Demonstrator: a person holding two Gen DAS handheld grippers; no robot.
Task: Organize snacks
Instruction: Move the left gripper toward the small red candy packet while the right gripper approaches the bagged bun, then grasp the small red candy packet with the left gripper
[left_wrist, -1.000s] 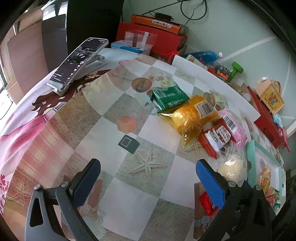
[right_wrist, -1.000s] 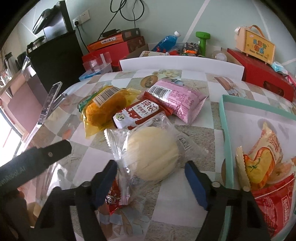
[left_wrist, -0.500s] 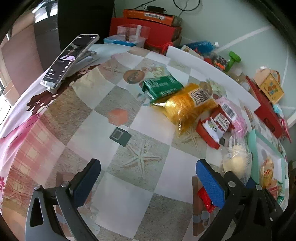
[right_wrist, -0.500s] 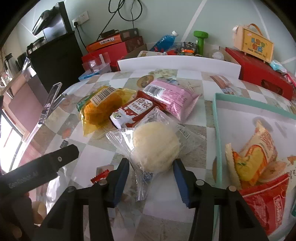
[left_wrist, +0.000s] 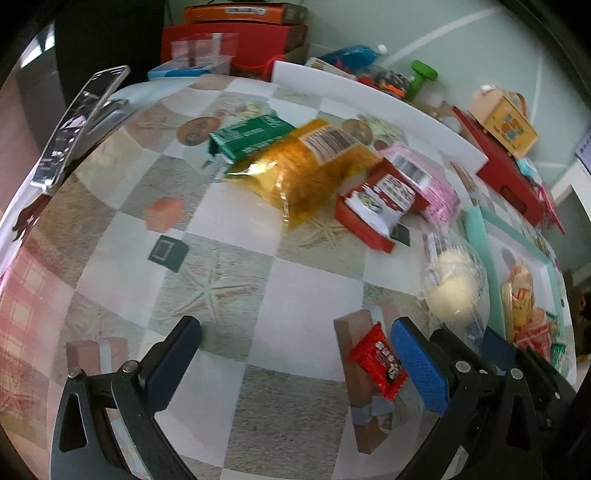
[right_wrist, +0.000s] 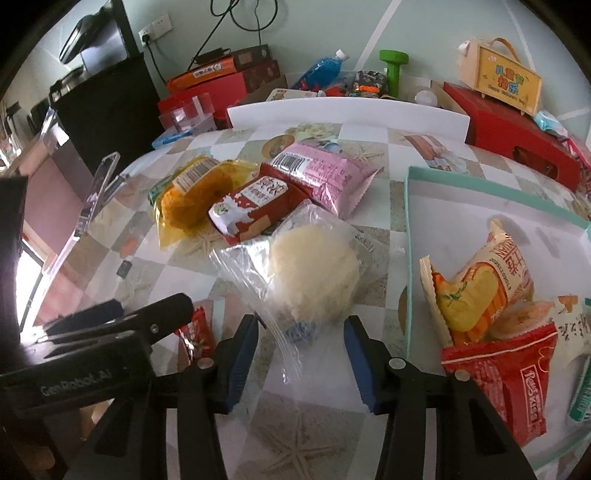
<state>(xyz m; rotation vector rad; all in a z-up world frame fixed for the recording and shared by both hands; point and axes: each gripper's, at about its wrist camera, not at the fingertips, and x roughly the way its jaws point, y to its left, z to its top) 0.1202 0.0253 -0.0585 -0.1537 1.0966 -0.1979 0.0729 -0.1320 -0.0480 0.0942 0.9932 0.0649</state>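
Left wrist view. The left tool (left_wrist: 295, 363) stood wide apart and empty, low over the checked surface (left_wrist: 303, 295). A small red packet (left_wrist: 376, 360) lay just inside its right finger, probably the next item for that side. Further off lay a loose heap: a green packet (left_wrist: 251, 136), a yellow bag (left_wrist: 310, 166) partly over it, a red-and-white packet (left_wrist: 376, 199) and a pink packet (left_wrist: 424, 181) beside that. The bun in its clear wrapper (left_wrist: 452, 280) sat near the right edge, touching the wall of the teal tray (left_wrist: 476, 236). A phone on a stand (left_wrist: 77, 125) occupied the far left, clear of the sorting.

Right wrist view. The right tool (right_wrist: 301, 352) was narrowed about the near end of the bun (right_wrist: 314, 273). Its fingers (right_wrist: 240, 354) bracketed the trailing wrapper; whether they pressed on it could not be told. The bun appeared taken by its slack plastic tail, likely so the soft bread was not crushed. The tray (right_wrist: 408, 236) lay just to the right, already holding an orange-and-yellow packet (right_wrist: 484, 280) and a red bag (right_wrist: 506, 373); it seemed the collecting place, so the bun had only a short way to go. The red-and-white packet (right_wrist: 251, 210) touched the wrapper's far edge and might drag with it. Boxes, a bottle and toys stood behind a white board (right_wrist: 347, 112).
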